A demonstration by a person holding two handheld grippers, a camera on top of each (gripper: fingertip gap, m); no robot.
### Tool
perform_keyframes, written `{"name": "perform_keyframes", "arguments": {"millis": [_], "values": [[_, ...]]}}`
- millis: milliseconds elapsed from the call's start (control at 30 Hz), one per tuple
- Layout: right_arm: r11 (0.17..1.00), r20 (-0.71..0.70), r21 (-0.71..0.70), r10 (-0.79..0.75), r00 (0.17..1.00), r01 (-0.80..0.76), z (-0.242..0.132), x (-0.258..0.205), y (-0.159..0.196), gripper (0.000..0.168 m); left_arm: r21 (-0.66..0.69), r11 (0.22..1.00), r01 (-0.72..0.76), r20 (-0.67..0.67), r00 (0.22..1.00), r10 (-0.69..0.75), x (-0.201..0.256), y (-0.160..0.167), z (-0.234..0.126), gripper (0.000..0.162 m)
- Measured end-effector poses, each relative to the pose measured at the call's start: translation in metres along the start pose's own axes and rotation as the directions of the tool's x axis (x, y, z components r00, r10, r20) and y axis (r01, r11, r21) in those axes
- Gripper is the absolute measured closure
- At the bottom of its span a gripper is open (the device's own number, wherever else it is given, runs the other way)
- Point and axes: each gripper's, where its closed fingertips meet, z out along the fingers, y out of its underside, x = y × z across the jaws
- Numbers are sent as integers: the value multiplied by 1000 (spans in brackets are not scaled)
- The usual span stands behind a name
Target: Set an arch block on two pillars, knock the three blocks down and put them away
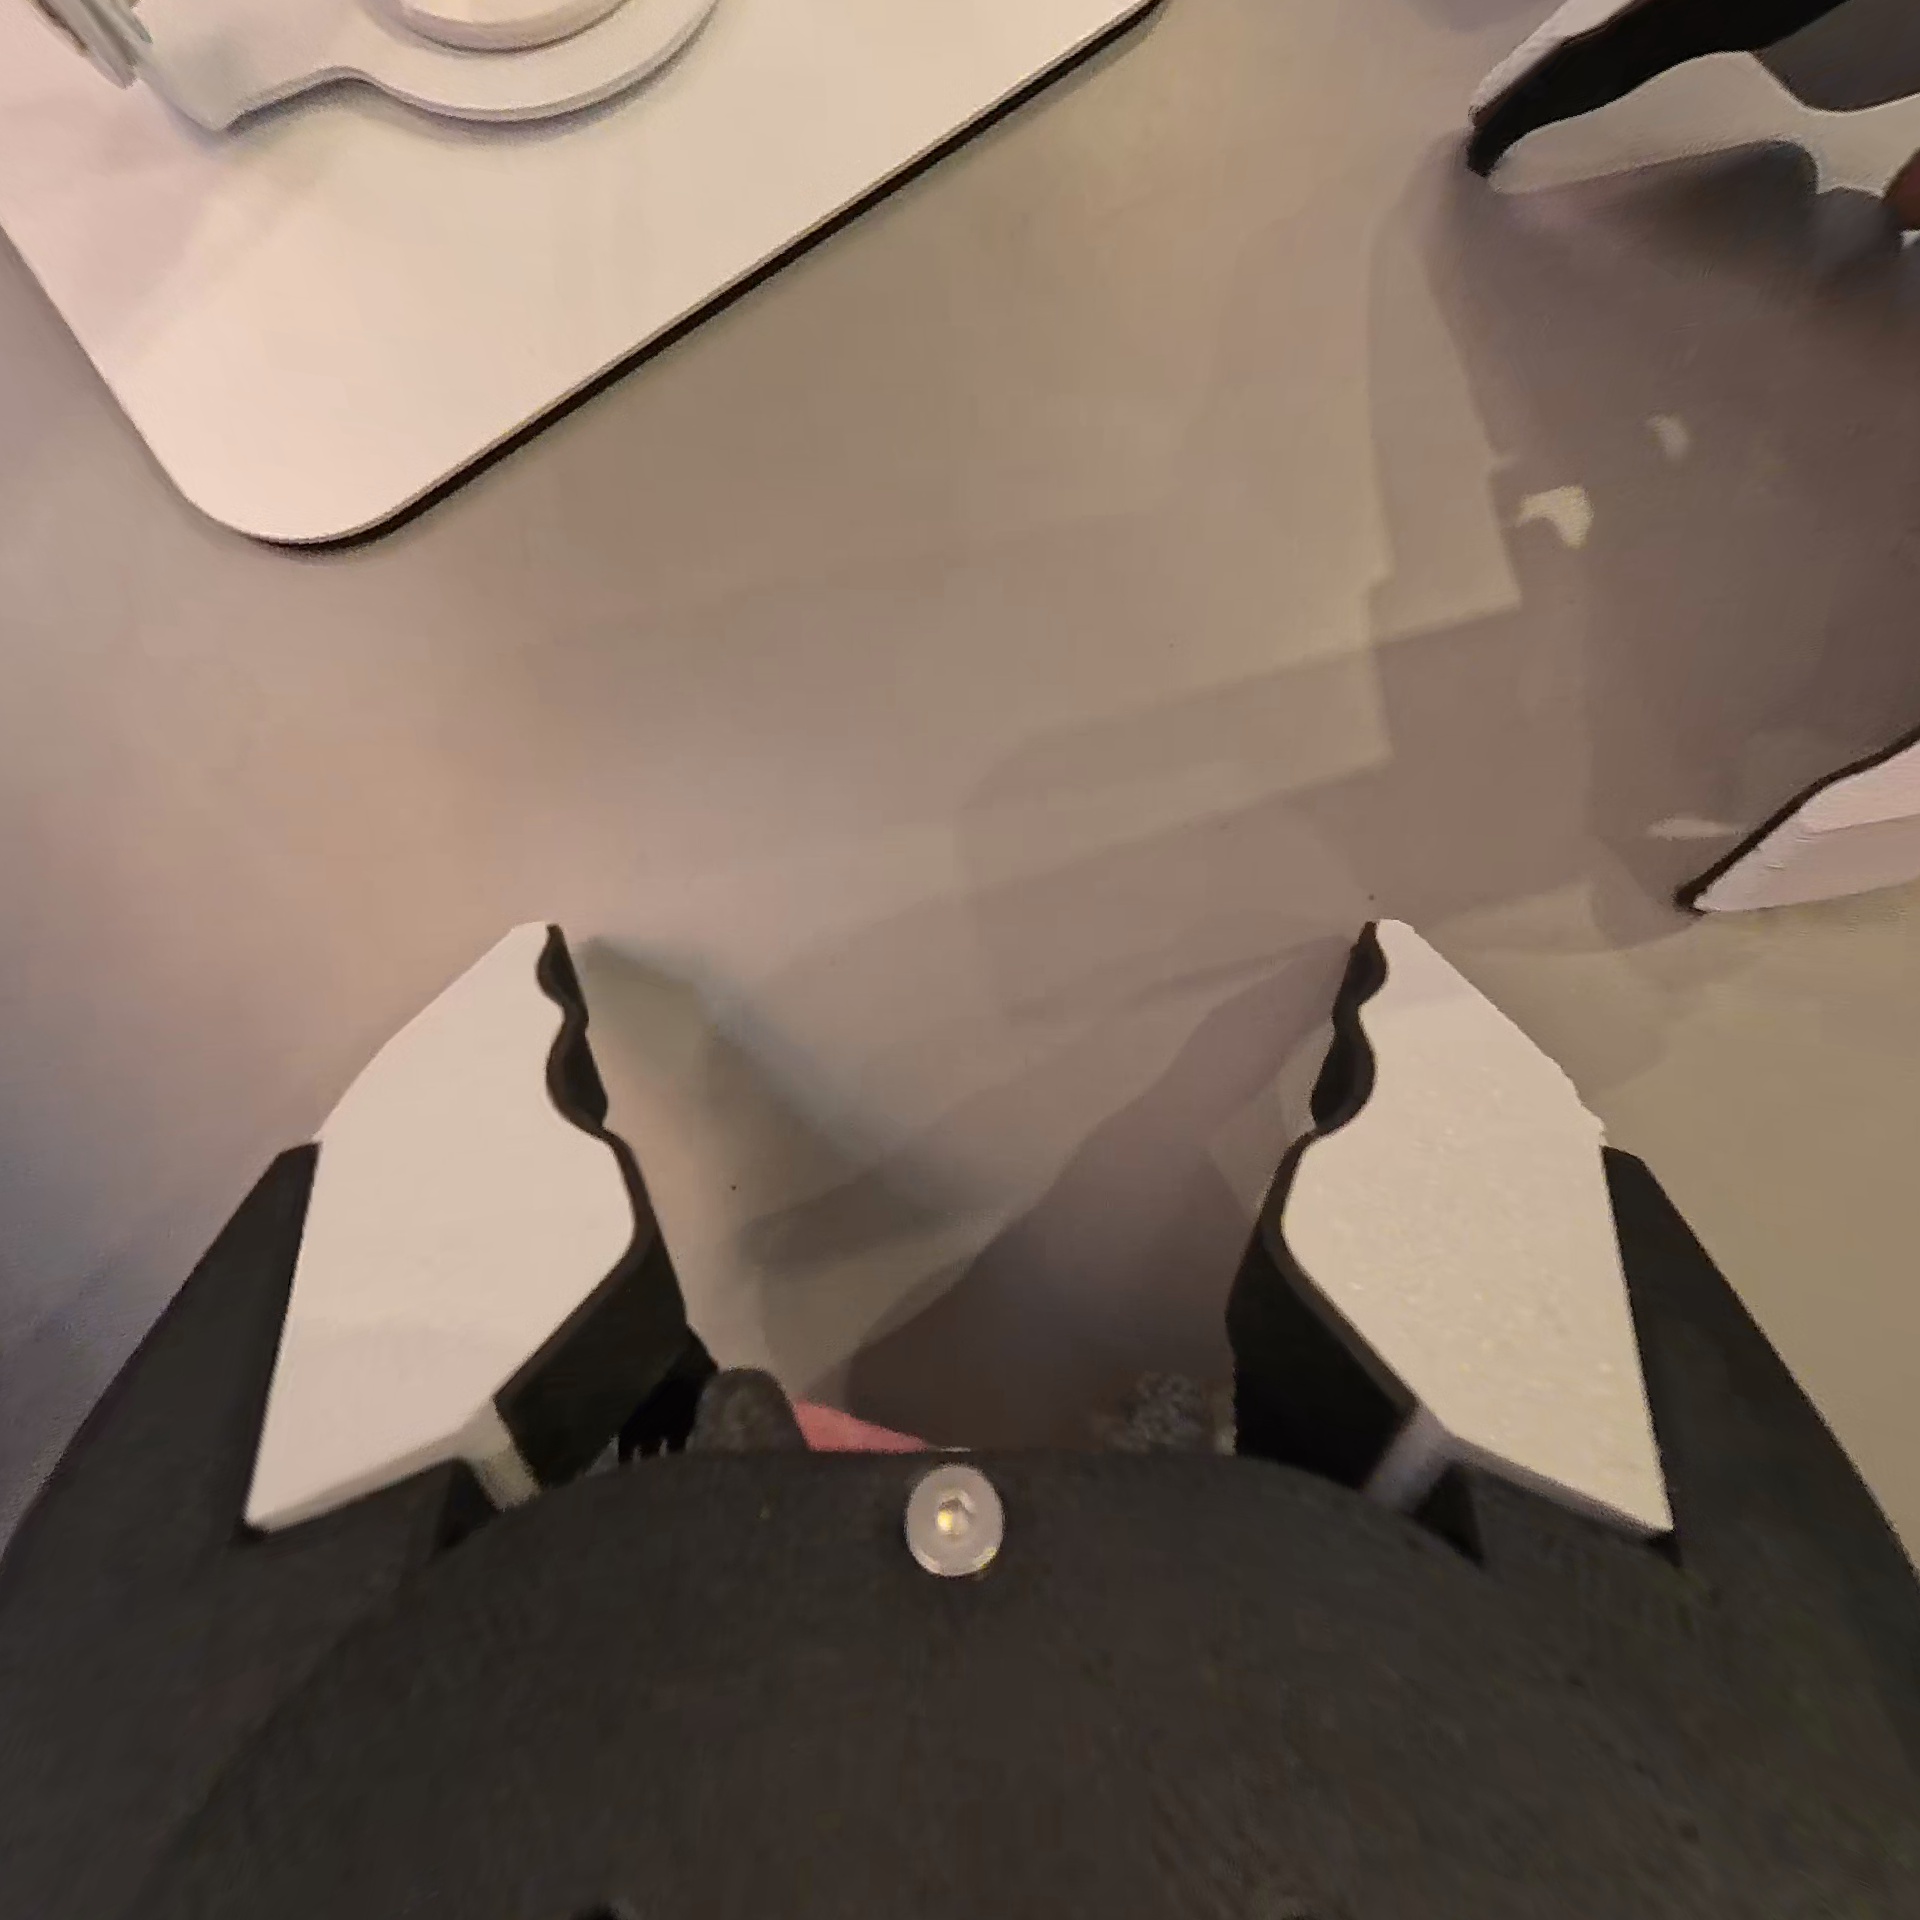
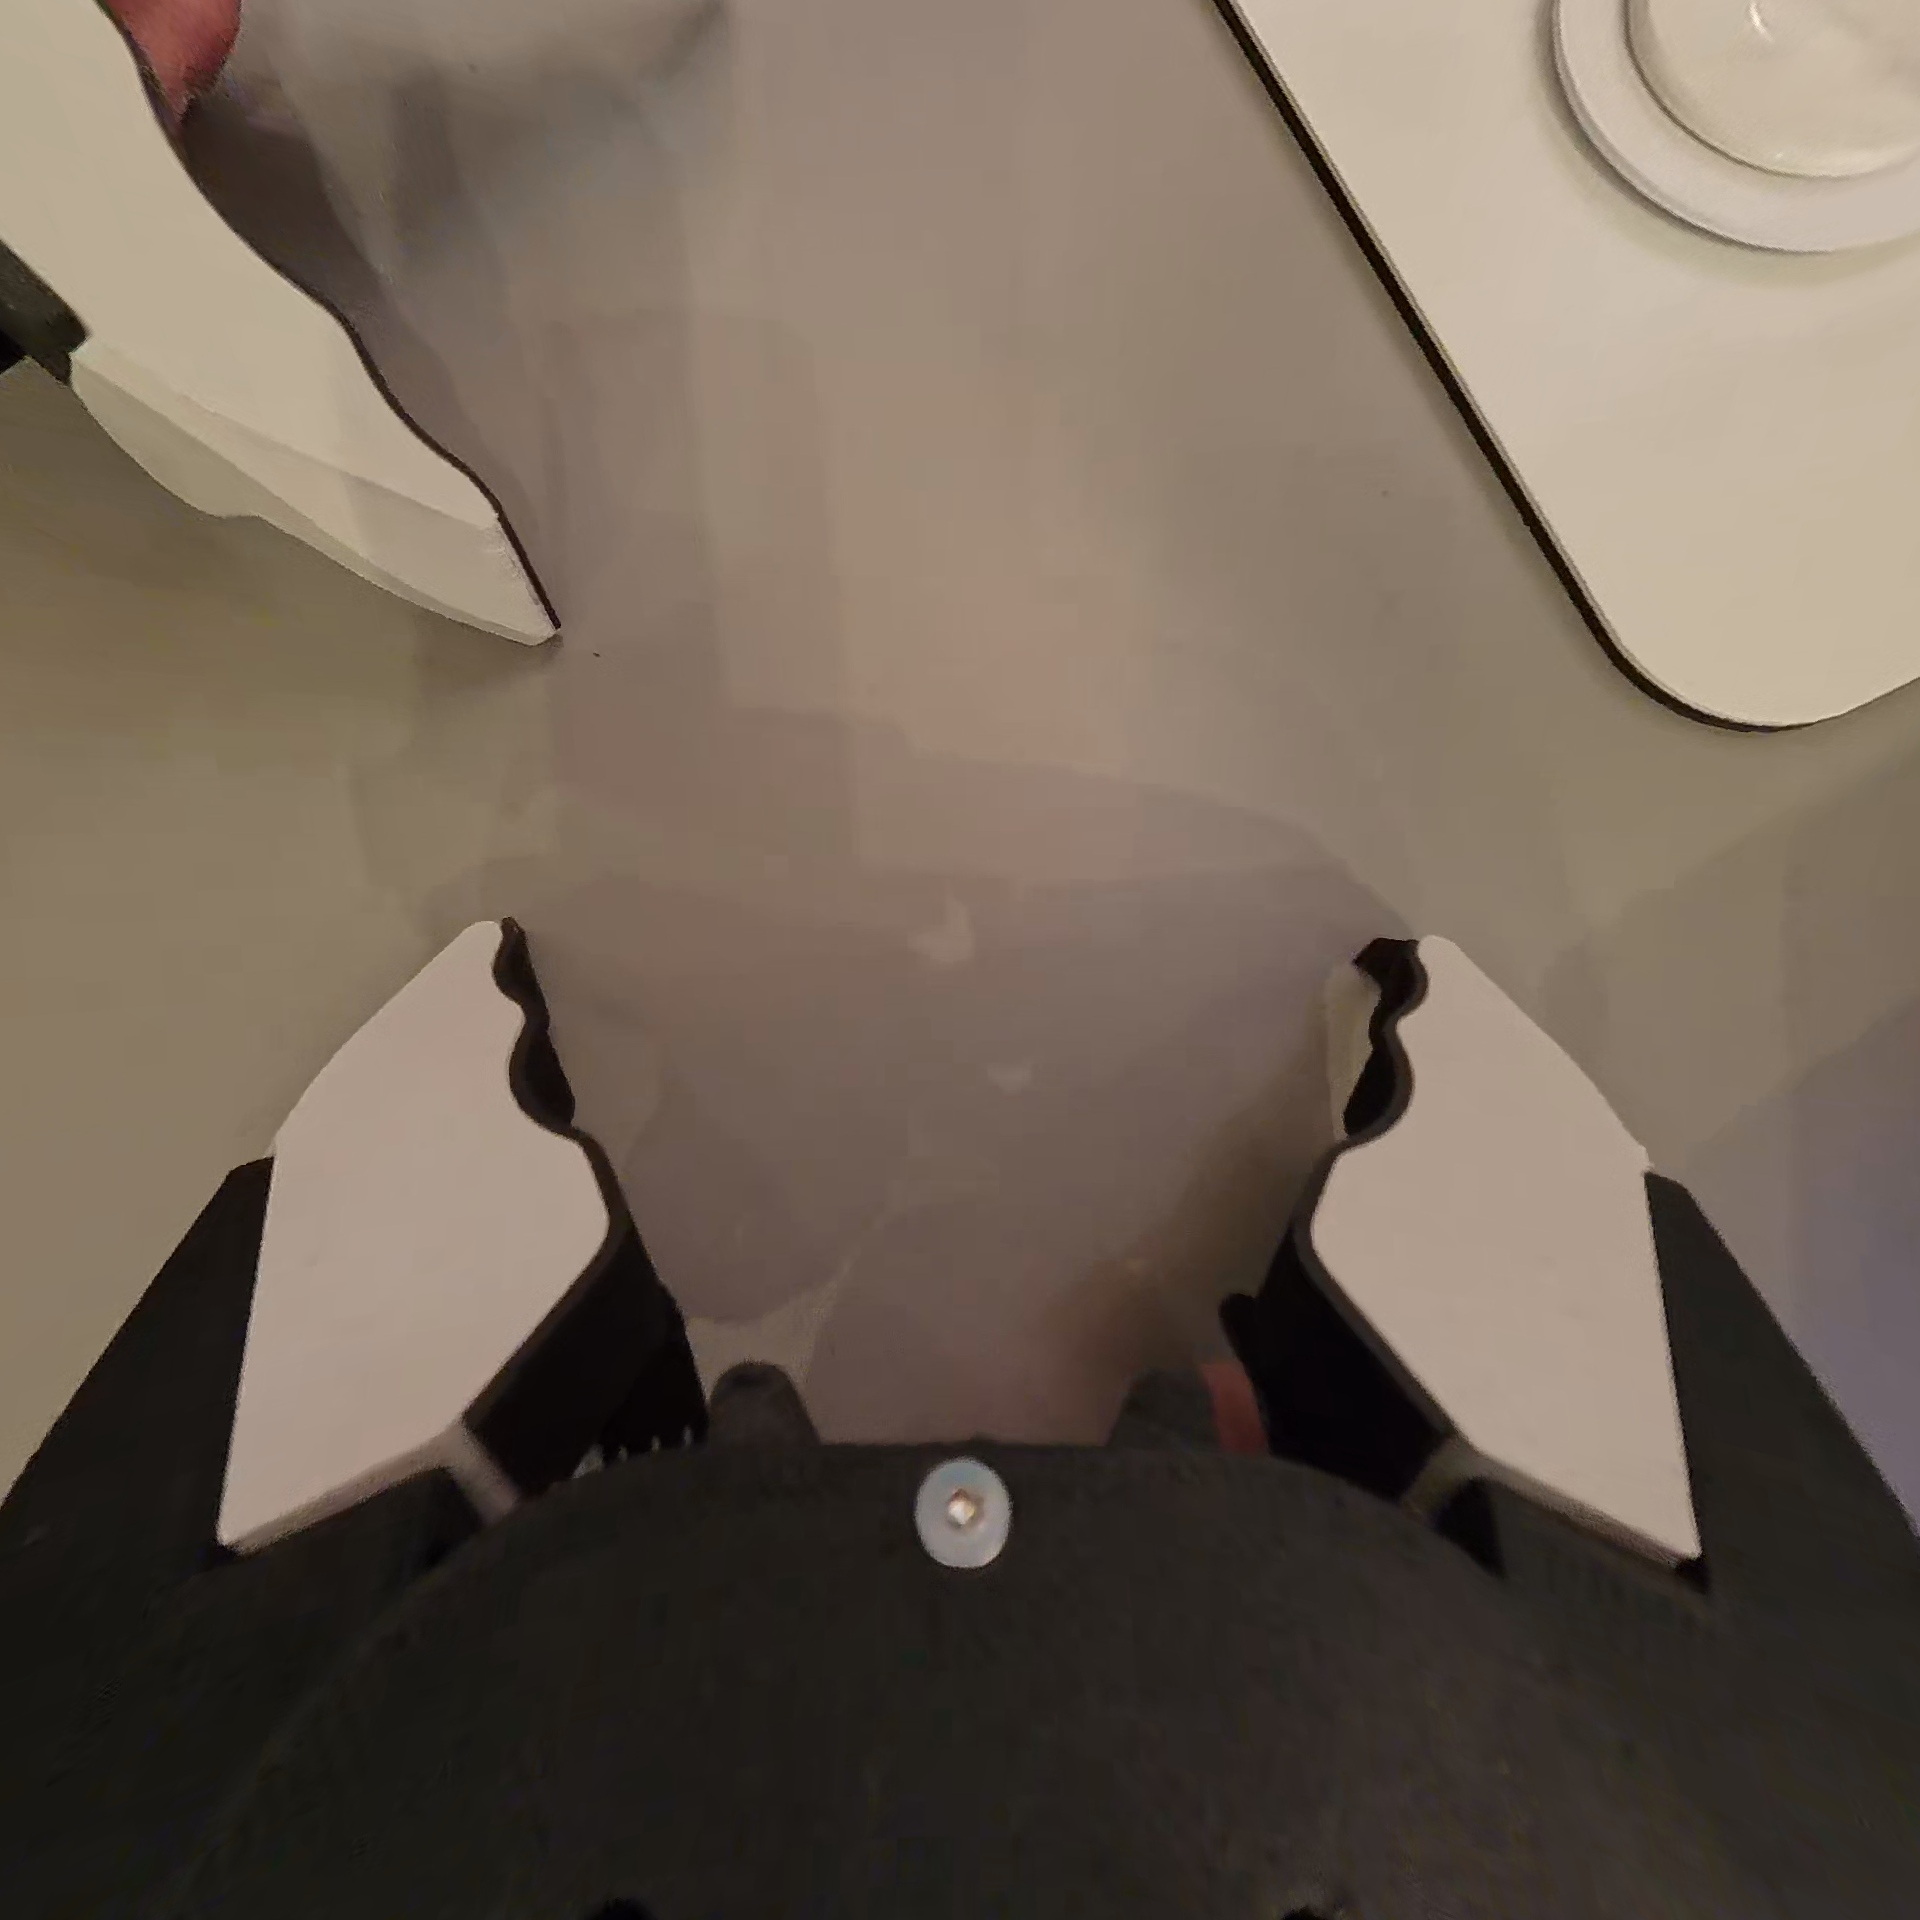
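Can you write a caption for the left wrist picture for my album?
Open hand-held gripper above a bare grey table, white board beyond.

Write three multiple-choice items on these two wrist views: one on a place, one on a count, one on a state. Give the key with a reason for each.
1. In the left wrist view, where does the white board lie?
A. upper left
B. lower right
C. between the jaws

2. How many blocks show in the two views?
A. three
B. one
C. none

3. How do the jaws of the right gripper stand?
A. shut on a block
B. open, holding nothing
C. shut, holding nothing

Key:
1 A, the board fills the upper left corner on the grey table.
2 C, only table, board and grippers show.
3 B, bare table shows between the wide-apart jaws; the left gripper stands the same.
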Motion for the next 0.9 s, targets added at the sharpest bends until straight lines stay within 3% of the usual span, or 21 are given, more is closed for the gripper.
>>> {"name": "perform_keyframes", "arguments": {"millis": [100,200,267,300,400,500,633,733,900], "values": [[999,-64,29,-22,998,24,-4,4,-3,22,-6,1000,11,-7,1000,-11,1,1,1,30],[998,-144,61,24,989,-15,-8,16,-5,41,-7,1000,27,-14,1000,-27,-2,1,1,33],[995,-80,12,95,992,-94,-5,13,4,33,-8,1000,26,-12,1000,-26,-3,1,1,33],[994,-88,-7,110,990,-111,-3,15,5,21,-9,1000,27,-13,1000,-27,-3,1,1,33],[994,-90,-1,108,990,-108,-3,14,4,24,-8,1000,26,-12,1000,-26,-2,1,1,33],[997,-88,27,77,993,-75,-6,7,2,38,-8,1000,26,-12,1000,-26,-2,1,1,33],[994,-82,-4,105,991,-106,-5,8,7,21,-8,1000,25,-13,1000,-25,-2,1,1,33],[995,-80,-4,102,992,-103,-5,7,7,21,-21,998,52,8,999,-51,-4,2,3,25],[995,-79,-4,102,992,-102,-5,7,7,21,-21,998,52,8,999,-52,-4,2,3,25]]}}
